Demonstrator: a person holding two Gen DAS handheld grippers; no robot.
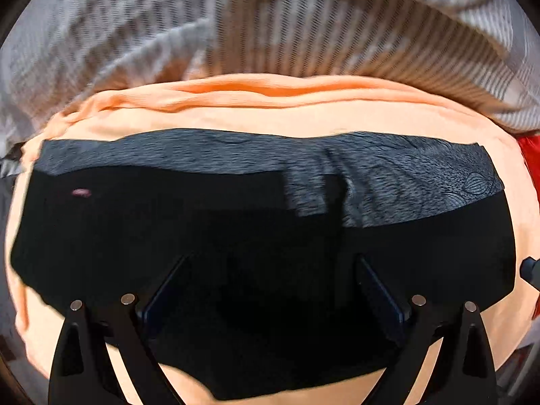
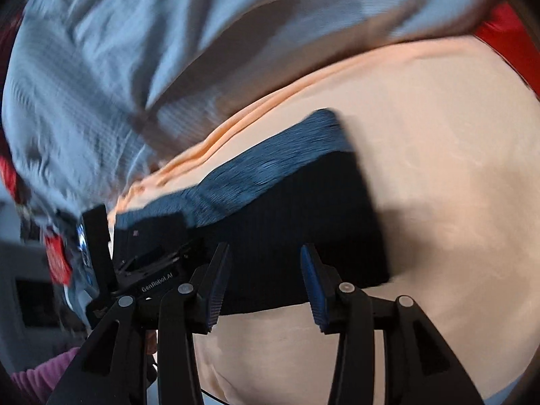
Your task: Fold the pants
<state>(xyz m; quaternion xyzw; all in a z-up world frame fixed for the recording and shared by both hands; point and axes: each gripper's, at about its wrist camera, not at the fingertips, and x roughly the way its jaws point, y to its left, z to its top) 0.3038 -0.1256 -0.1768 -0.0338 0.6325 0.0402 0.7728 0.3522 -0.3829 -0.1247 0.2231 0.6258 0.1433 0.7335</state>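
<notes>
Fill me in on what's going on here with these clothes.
A person with a handheld gripper in each hand is folding dark pants on a peach cloth. The pants lie as a compact dark bundle with a grey band along the far edge. The left gripper and the right gripper both have open jaws over the bundle's near edge, holding nothing. A striped grey sheet lies beyond.

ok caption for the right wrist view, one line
Right gripper open above folded black pants lying on a peach cloth, left gripper alongside.

Peach-orange cloth (image 1: 270, 118) spread flat as work surface. Grey-and-white striped bedding (image 1: 337, 33) bunched along its far edge. Red fabric (image 2: 506, 44) at right margin. Pink sleeve (image 2: 37, 378) lower left.
</notes>
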